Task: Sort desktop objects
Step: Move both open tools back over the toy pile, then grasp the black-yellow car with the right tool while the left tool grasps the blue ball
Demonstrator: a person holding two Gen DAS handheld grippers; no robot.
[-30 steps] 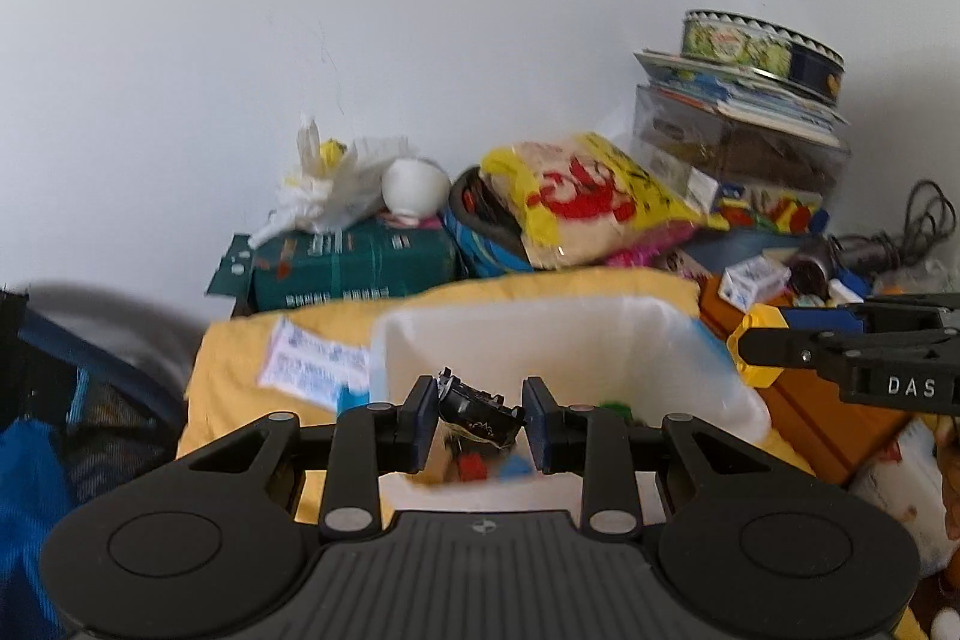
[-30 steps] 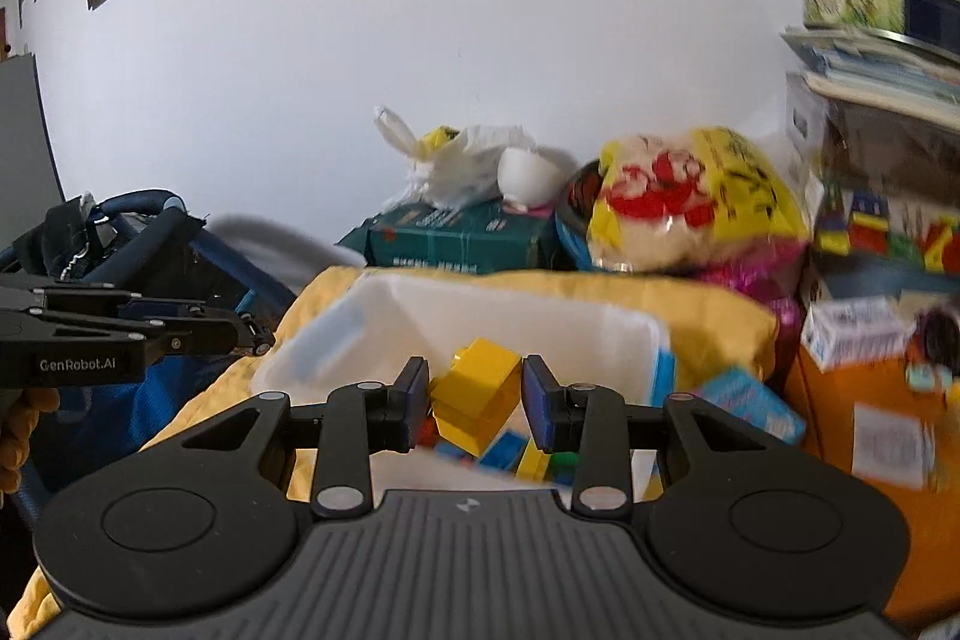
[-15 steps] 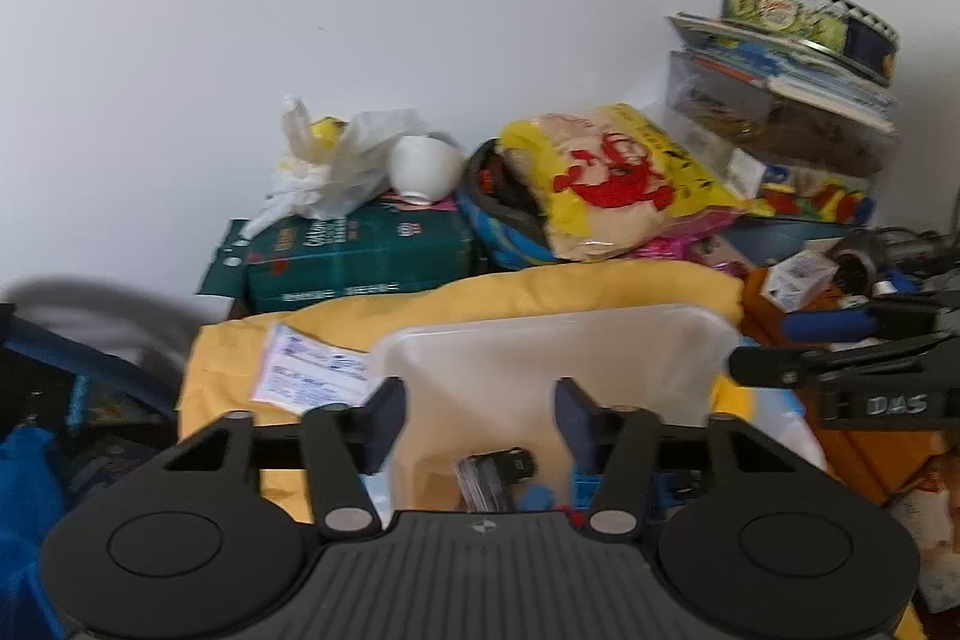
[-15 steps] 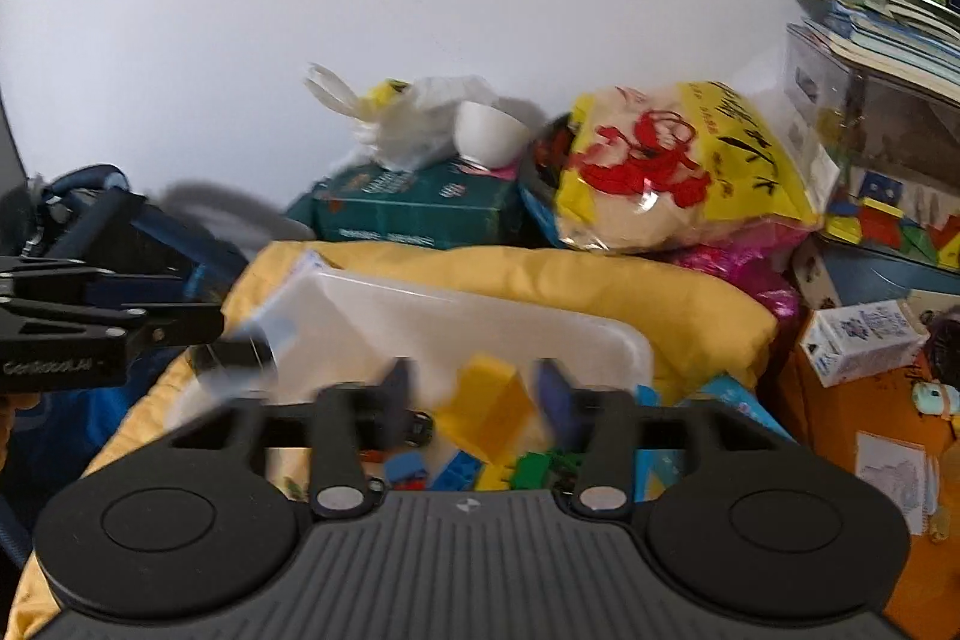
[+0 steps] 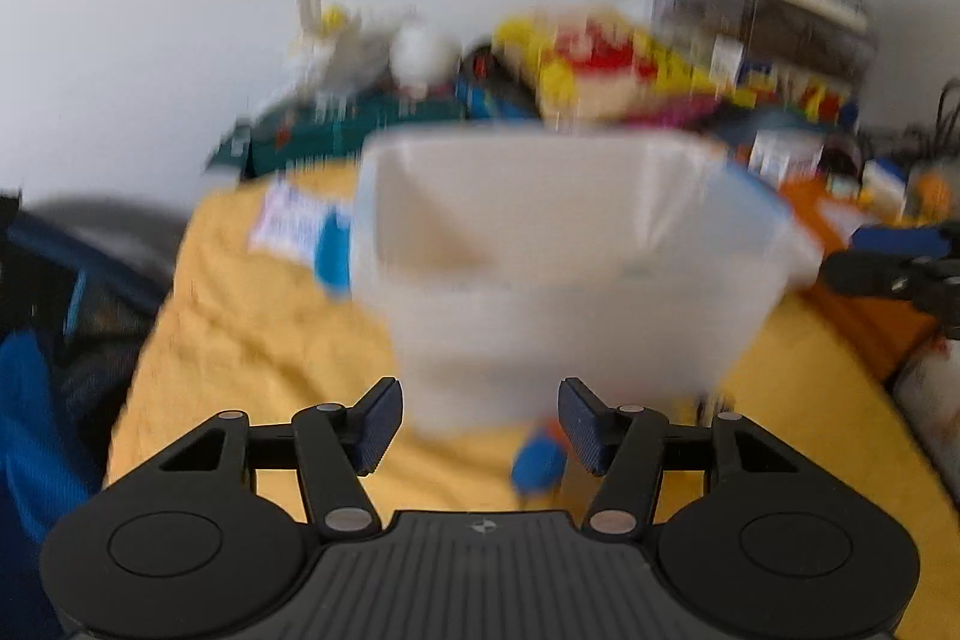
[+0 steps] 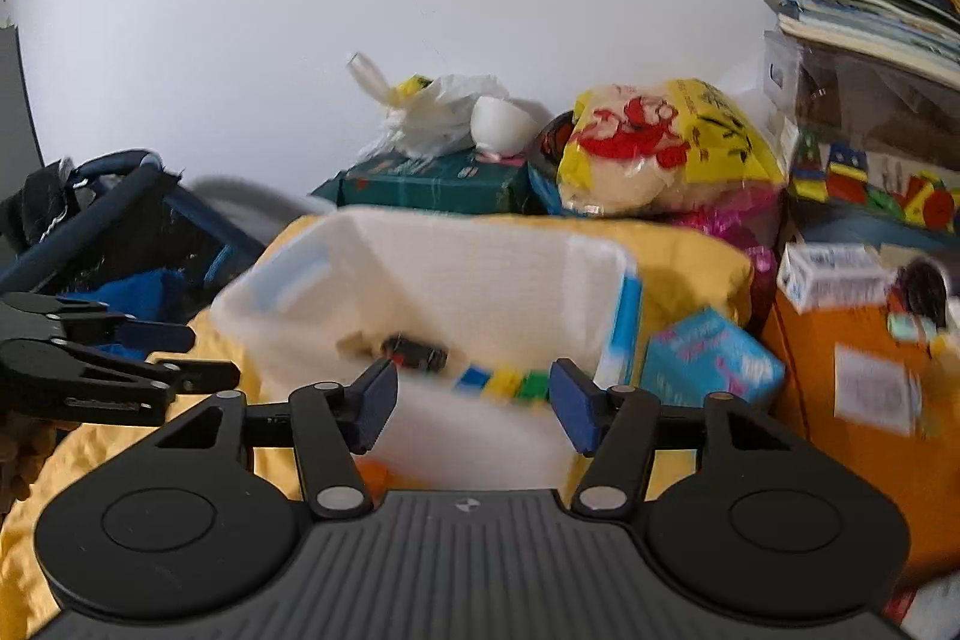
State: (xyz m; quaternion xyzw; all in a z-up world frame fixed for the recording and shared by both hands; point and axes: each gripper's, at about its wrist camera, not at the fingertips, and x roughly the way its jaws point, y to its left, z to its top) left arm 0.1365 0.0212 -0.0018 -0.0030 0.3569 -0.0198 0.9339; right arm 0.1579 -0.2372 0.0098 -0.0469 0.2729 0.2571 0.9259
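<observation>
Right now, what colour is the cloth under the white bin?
Yellow. The cloth under the white bin shows best in the right wrist view.

— What is there to sort, and where does it lie?

— A white translucent plastic bin [image 6: 474, 280] stands upright on the yellow cloth, at twelve o'clock from the right camera. Inside, on its floor, lies a small black object [image 6: 415, 353] with a red spot; I cannot tell what it is. At three o'clock from it sits a row of blocks [image 6: 504, 383]: blue, yellow, green, touching each other.

— And outside the bin?

— In the left view, very blurred, a blue and orange piece [image 5: 538, 460] lies on the cloth, at six o'clock from the bin.
</observation>
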